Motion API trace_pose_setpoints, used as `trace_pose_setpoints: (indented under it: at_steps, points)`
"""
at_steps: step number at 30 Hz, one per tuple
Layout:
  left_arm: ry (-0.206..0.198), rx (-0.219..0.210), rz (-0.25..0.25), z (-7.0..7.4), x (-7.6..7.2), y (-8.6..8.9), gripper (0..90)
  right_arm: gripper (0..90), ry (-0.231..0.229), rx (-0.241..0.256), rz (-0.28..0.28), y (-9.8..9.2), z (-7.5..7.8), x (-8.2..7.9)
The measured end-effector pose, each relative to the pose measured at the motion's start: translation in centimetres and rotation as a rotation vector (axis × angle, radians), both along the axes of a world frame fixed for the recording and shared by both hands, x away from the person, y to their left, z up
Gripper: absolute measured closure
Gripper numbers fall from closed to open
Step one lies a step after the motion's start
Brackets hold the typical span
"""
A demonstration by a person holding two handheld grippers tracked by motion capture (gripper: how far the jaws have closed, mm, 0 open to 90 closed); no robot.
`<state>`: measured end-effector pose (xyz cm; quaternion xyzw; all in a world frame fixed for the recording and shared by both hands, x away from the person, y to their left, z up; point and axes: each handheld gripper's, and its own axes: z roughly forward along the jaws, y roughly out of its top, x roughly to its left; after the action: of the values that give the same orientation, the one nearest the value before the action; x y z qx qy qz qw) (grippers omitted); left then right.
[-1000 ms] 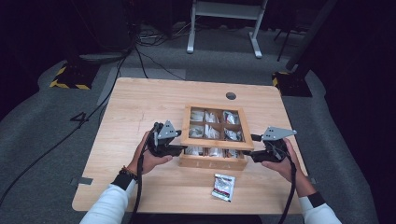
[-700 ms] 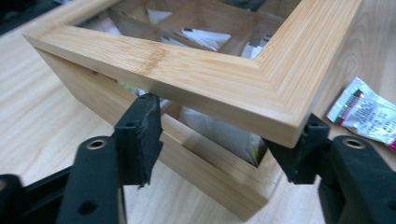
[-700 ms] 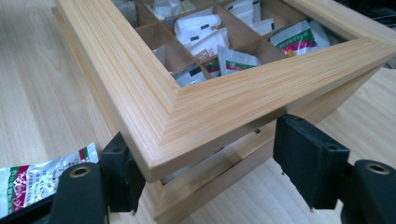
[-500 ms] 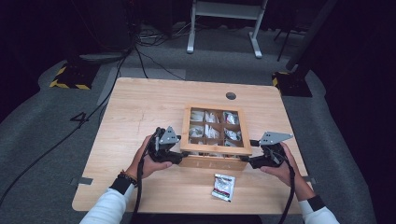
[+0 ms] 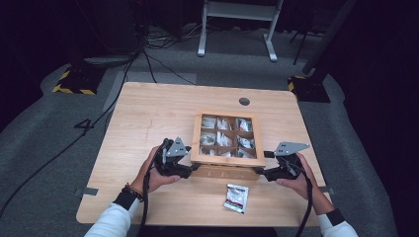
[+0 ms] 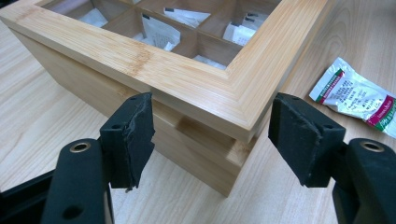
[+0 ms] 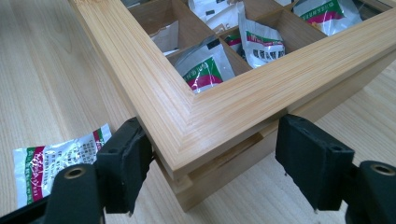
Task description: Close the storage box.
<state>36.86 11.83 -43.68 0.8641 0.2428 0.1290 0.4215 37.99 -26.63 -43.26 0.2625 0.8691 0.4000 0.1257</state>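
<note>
Box (image 5: pixel 227 159) corners now sit between both my open claws (image 6: pixel 211 135) (image 7: pixel 212 156); lid perhaps lifting next

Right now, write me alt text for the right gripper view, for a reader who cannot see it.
The right claw, open, straddles a near corner of a bamboo box, its two black pads on either side of the corner under the framed lid. Through the lid, compartments hold sachets printed in green and red. One loose sachet lies on the wooden table, left of the claw.
</note>
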Motion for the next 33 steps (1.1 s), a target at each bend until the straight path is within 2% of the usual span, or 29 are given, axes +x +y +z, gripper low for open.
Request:
trace_pose_setpoints:
  at_steps: [6,11,16,17,22,25,29,30,33]
  points:
    - [-0.009,-0.024,-0.013,0.2,-0.4,0.0,33.9,28.0,0.018,-0.02,0.002,-0.1,-0.6,-0.4]
    - [-0.019,-0.018,-0.015,0.0,-0.7,-0.2,33.7,29.6,0.018,0.026,-0.006,-0.4,-0.4,-0.8]
    - [-0.039,-0.029,-0.011,0.3,-1.0,-0.1,39.8,29.8,-0.006,0.018,-0.013,-0.3,-0.4,-1.2]
    - [-0.041,-0.026,-0.003,0.3,-1.0,-0.2,42.4,35.2,-0.024,0.042,-0.014,-0.5,-0.2,-1.3]
    - [-0.039,-0.015,0.013,0.1,-0.9,-0.2,43.9,36.2,-0.033,0.042,-0.018,-0.4,-0.1,-1.4]
    - [-0.033,-0.02,0.014,0.1,-0.9,-0.2,43.2,35.8,-0.025,0.039,-0.019,-0.5,-0.2,-1.4]
    - [-0.037,-0.003,0.012,0.0,-1.0,-0.3,42.1,36.0,-0.025,0.029,-0.02,-0.5,-0.3,-1.5]
    - [-0.024,-0.011,0.007,0.0,-0.9,-0.2,40.6,36.7,-0.028,0.024,-0.018,-0.5,-0.3,-1.6]
    - [-0.021,-0.002,0.011,-0.1,-1.0,-0.2,39.7,36.8,-0.024,0.026,-0.013,-0.6,-0.3,-1.5]
